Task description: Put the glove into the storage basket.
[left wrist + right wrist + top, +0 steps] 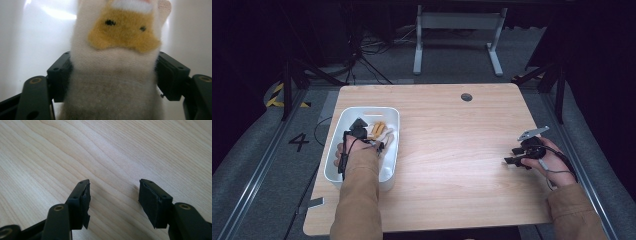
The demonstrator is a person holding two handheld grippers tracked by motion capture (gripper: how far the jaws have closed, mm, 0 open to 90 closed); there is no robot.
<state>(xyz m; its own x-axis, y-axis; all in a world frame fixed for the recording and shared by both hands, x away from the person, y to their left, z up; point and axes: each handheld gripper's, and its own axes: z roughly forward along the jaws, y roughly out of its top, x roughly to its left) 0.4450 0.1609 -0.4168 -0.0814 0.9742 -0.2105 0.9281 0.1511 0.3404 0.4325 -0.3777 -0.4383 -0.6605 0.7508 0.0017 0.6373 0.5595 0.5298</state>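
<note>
- The left gripper [363, 131] sits inside the white plastic bin [341, 150] at the left of the high view, over a small heap of socks.
- In the left gripper view its jaws stand on either side of a fuzzy white sock [113, 82] with a yellow animal face, pressing into the fabric at both flanks: it is clamped on that sock, which hangs up the middle of the frame in front of the bin's pale wall.
- The hold looks to be across the sock's body, below the face (a fair, central bite), so the sock should come up without slipping if the squeeze is kept steady.
- To lift it well, I would raise it straight up until the trailing end clears the bin rim, then carry it across; a sideways drag risks snagging the orange sock [378, 129] lying just beside it.
- Whether a second sock is caught in the grip cannot be told from these views, so a slow first lift is wise.
- The right gripper [517, 156] rests low at the right of the high view, well apart from the bin; in the right gripper view its jaws are spread with only bare wooden table [105, 150] between them, holding nothing.
</note>
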